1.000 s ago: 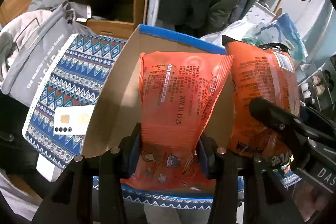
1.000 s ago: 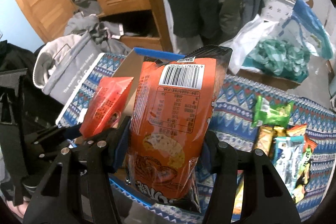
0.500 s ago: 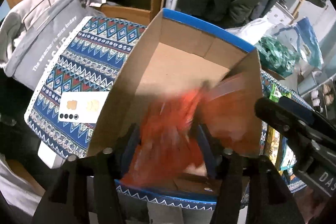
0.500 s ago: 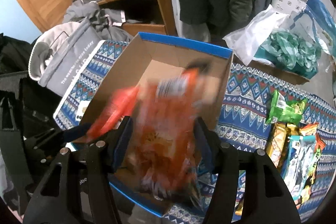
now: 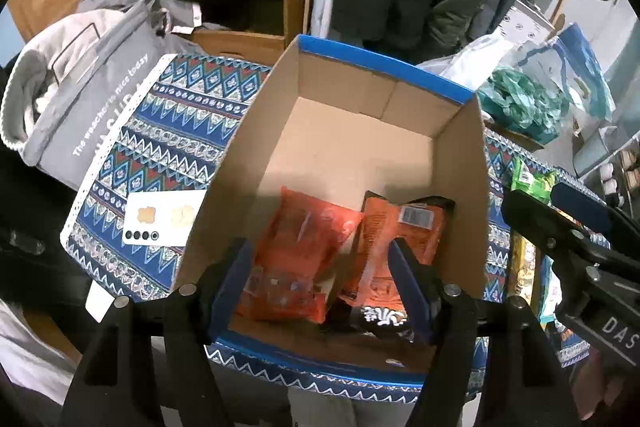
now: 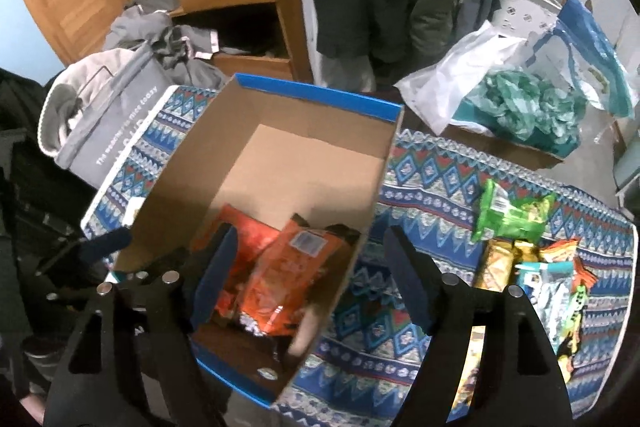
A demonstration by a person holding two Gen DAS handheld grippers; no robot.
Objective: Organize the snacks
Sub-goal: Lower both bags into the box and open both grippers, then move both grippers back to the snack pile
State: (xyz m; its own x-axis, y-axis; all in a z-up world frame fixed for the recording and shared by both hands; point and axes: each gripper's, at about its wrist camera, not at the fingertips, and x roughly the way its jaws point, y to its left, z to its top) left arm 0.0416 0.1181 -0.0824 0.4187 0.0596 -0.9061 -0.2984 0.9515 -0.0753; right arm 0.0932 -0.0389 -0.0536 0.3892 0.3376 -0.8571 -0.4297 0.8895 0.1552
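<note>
An open cardboard box (image 5: 360, 107) with a blue rim stands on the patterned cloth; it also shows in the right wrist view (image 6: 304, 143). Two orange snack bags lie inside at its near end: a plain one (image 5: 296, 259) on the left and one with a barcode and black edges (image 5: 400, 243) on the right, seen also in the right wrist view (image 6: 288, 275). My left gripper (image 5: 320, 283) is open and empty above the box's near end. My right gripper (image 6: 312, 283) is open and empty over the box's right wall. The right gripper also shows in the left wrist view (image 5: 568, 251).
More snack packets lie on the cloth right of the box: a green one (image 6: 508, 215) and a pile of mixed ones (image 6: 536, 283). A grey bag (image 5: 84, 95) sits left. A white card (image 5: 160, 219) lies on the cloth. Plastic bags (image 6: 520, 99) are behind.
Both grippers opened and let go of their orange bags, which fell into the box. The bags now lie on its floor.
</note>
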